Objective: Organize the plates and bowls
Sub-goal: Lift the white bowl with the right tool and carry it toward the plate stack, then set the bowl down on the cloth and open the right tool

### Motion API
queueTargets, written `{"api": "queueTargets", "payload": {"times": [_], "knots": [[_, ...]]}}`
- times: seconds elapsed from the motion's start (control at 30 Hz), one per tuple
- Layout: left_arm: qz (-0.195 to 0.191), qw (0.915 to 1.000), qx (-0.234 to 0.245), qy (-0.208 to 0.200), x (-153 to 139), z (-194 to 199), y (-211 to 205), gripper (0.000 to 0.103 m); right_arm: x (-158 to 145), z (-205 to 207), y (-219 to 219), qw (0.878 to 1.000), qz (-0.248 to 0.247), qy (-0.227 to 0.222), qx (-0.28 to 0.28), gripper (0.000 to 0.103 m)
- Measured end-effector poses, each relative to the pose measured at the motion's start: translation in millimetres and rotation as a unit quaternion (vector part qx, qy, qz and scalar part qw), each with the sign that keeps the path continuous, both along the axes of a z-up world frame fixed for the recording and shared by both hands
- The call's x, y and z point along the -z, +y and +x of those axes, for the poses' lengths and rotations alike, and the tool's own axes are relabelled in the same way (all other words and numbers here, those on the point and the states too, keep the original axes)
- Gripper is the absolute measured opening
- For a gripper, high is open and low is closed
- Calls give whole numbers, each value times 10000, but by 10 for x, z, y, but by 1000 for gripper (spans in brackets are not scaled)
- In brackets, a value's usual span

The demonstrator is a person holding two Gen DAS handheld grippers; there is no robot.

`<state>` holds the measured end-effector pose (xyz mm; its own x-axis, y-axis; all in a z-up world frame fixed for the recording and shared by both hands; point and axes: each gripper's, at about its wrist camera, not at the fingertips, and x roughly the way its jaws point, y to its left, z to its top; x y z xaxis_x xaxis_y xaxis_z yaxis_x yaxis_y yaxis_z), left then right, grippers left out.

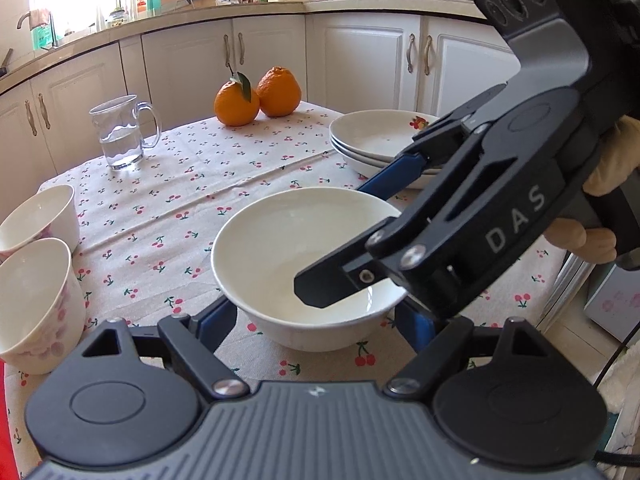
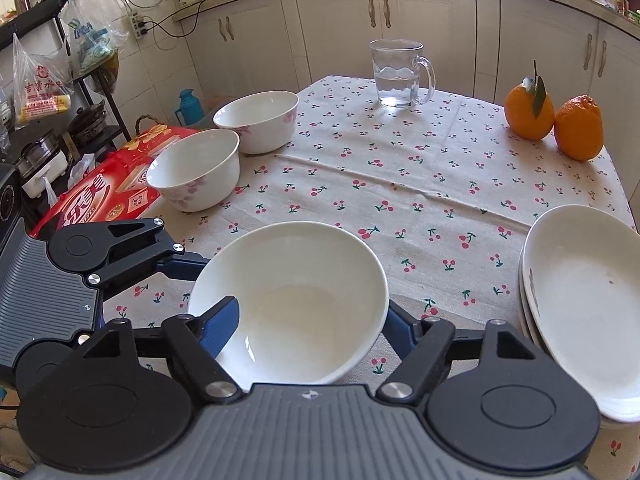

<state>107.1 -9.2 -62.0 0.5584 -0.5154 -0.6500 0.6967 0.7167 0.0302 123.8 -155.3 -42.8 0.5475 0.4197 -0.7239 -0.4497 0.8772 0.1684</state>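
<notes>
With my left gripper [image 1: 316, 320] and right gripper [image 2: 316, 320] jaws half-open astride the plain white bowl [image 1: 304, 264] on the cherry-print worktop [image 1: 240, 168], neither gripping, nesting it with the floral bowls [image 2: 196, 168] likely follows.

Plain white bowl [image 2: 288, 304] at centre. 2 white bowls [image 2: 196, 168] w/ pink floral print. White plates [image 2: 584, 304], stacked; small red motif on rim in left wrist view. Tablecloth [image 2: 400, 200] beige w/ red cherries, green stems. 2 oranges [image 2: 552, 120], green leaf. Clear glass mug [image 2: 400, 76]. Grippers black w/ blue pads [image 2: 220, 328]. Cabinets [image 2: 420, 28] white.
</notes>
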Motion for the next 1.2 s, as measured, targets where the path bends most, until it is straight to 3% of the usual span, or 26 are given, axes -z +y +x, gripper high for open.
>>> {"api": "queueTargets", "payload": {"times": [0.03,0.1,0.57,0.73,1.2], "knots": [[-5,10000,7,0,0,-5,-1,86,-5,-6,2,10000,12,-28,3,99],[-55,10000,8,28,-3,-17,15,87,-19,-12,0,9999,57,-82,-11,103],[-124,9995,-285,-25,-119,-251,336,88,-145,-85,71,9995,41,-262,-149,103],[-56,9985,-511,-200,-182,-343,507,92,-238,-118,233,9981,-349,-377,-353,103],[282,9874,-1478,-486,-177,-80,1062,92,-512,49,819,9890,-648,-760,-1092,103]]}}
